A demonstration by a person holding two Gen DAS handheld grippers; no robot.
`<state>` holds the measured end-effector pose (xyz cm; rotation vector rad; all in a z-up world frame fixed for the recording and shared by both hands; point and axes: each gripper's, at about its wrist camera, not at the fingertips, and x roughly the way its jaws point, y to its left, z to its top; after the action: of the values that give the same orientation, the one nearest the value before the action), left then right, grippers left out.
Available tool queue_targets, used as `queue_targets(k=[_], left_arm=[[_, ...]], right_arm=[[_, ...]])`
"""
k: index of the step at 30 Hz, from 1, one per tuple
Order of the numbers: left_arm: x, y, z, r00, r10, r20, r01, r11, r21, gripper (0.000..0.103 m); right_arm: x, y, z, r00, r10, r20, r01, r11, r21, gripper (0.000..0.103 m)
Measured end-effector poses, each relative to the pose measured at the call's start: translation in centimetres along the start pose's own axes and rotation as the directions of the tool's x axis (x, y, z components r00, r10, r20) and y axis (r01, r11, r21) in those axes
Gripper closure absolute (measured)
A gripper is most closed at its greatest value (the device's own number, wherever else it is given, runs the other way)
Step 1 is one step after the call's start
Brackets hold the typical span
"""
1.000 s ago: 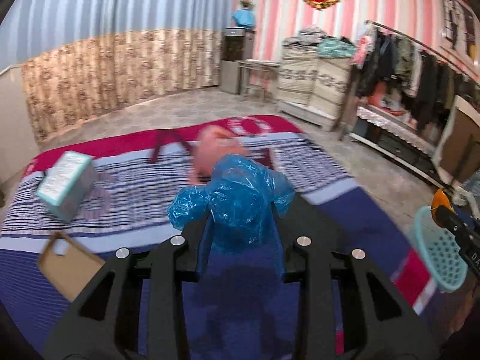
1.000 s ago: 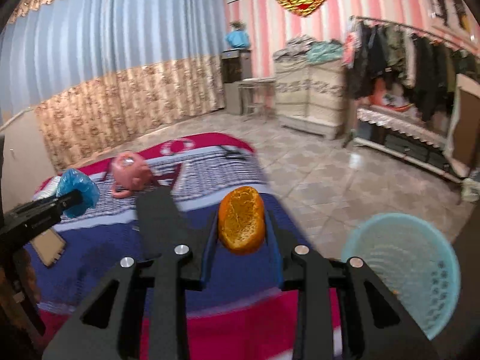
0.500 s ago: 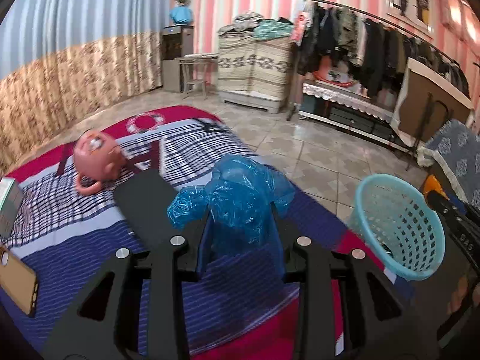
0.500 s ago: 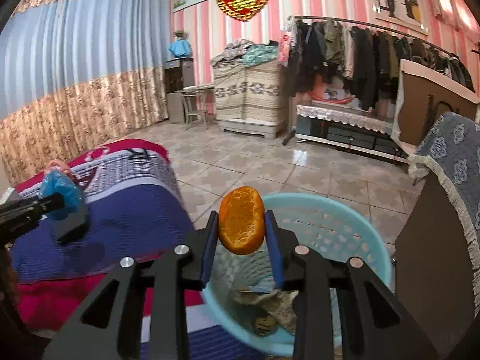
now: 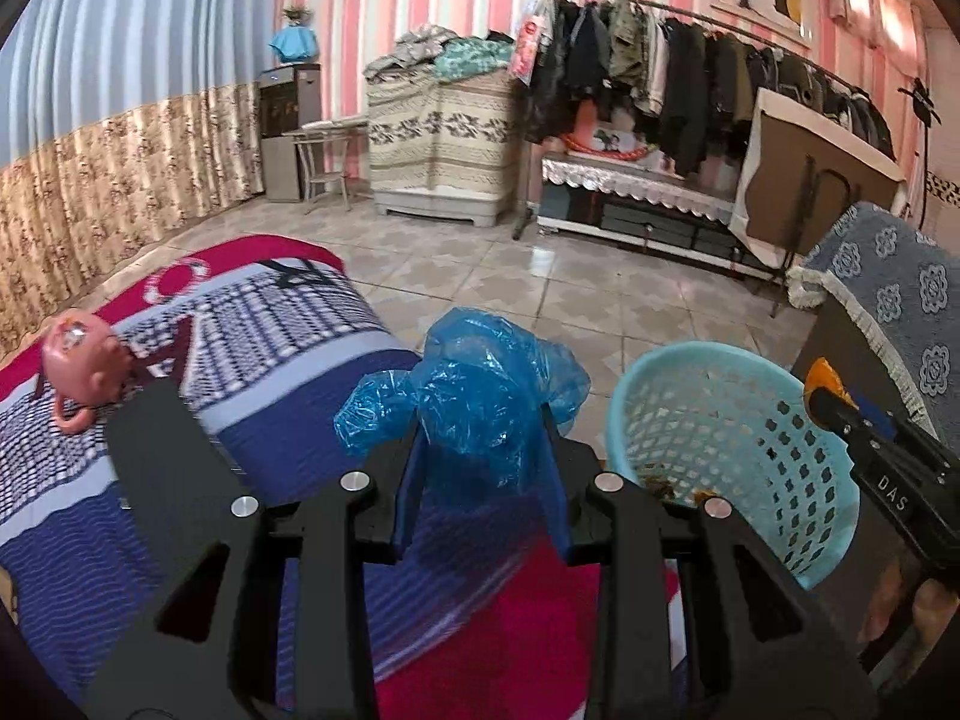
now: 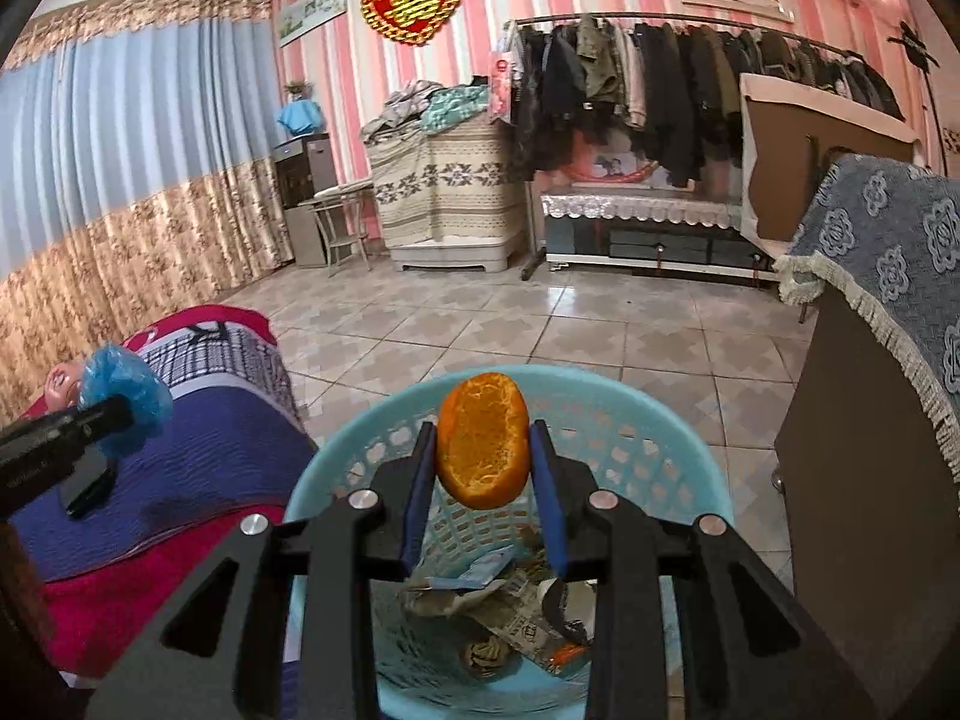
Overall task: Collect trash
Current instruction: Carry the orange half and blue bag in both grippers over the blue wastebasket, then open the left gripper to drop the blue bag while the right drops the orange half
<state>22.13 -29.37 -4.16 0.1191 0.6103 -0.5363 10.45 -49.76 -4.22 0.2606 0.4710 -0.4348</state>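
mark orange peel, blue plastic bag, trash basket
orange peel (image 6: 483, 441), right wrist view, centre of its pithy face
blue plastic bag (image 5: 474, 402), left wrist view, middle of the crumpled bundle
trash basket (image 6: 672, 456), right wrist view, inner mesh wall

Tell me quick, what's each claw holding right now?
Left claw: closed on a crumpled blue plastic bag, above the bed.
Right claw: closed on an orange peel, over the blue basket.

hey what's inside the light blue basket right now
The basket already holds crumpled printed paper, a pale blue wrapper and small brownish scraps. The right gripper and its orange peel cover part of the bottom.
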Motion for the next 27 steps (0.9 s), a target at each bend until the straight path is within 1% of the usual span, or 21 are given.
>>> queue_targets(k=[8,12,15,17,18,19,20,21,22,23,24,25,27], left_arm=[[2.3,-4.3,0.4,0.999,-0.049,0.004,0.049,0.997,0.057,0.07],[4.0,-6.6,0.7,0.996,-0.083,-0.026,0.085,0.993,0.084,0.069],[5.0,-8.2,1.2,0.994,-0.105,-0.03,0.108,0.988,0.111,0.068],[5.5,-8.9,1.5,0.994,-0.109,-0.032,0.112,0.985,0.13,0.064],[5.8,-9.1,1.5,0.994,-0.107,-0.036,0.111,0.984,0.137,0.06],[6.0,-9.3,1.6,0.994,-0.104,-0.042,0.109,0.983,0.145,0.053],[6.2,-9.4,1.6,0.993,-0.107,-0.049,0.113,0.983,0.148,0.048],[6.3,-9.4,1.7,0.993,-0.105,-0.051,0.112,0.983,0.148,0.042],[6.2,-9.3,1.6,0.994,-0.099,-0.043,0.104,0.984,0.146,0.034],[6.1,-9.1,1.6,0.995,-0.095,-0.036,0.099,0.985,0.143,0.029],[6.0,-8.8,1.5,0.996,-0.087,-0.028,0.09,0.986,0.141,0.02],[5.8,-8.4,1.5,0.997,-0.075,-0.018,0.076,0.988,0.138,0.017],[5.6,-7.7,1.5,0.998,-0.066,-0.014,0.067,0.99,0.127,0.014]], right_arm=[[1.1,-3.3,-0.4,1.0,-0.01,-0.007,0.011,0.994,0.111,0.072],[1.3,-3.6,-0.5,1.0,-0.026,-0.008,0.027,0.991,0.13,0.072],[1.4,-4.1,-0.6,1.0,-0.031,-0.005,0.031,0.989,0.141,0.072],[1.4,-4.2,-0.6,0.999,-0.032,-0.007,0.032,0.989,0.147,0.072],[1.5,-4.1,-0.7,0.999,-0.032,-0.009,0.033,0.988,0.148,0.072],[1.5,-4.1,-0.7,0.999,-0.031,-0.01,0.032,0.989,0.147,0.072],[1.5,-4.0,-0.7,1.0,-0.03,-0.01,0.031,0.989,0.145,0.072],[1.5,-3.9,-0.8,1.0,-0.029,-0.011,0.03,0.99,0.139,0.072],[1.5,-3.8,-0.8,1.0,-0.029,-0.011,0.03,0.991,0.134,0.072],[1.6,-3.5,-0.8,0.999,-0.03,-0.014,0.031,0.992,0.126,0.072],[1.7,-3.6,-0.9,0.999,-0.029,-0.016,0.031,0.992,0.121,0.072],[1.8,-3.5,-0.8,0.999,-0.028,-0.019,0.03,0.993,0.115,0.072],[1.9,-3.3,-0.9,0.999,-0.026,-0.023,0.028,0.994,0.106,0.072]])
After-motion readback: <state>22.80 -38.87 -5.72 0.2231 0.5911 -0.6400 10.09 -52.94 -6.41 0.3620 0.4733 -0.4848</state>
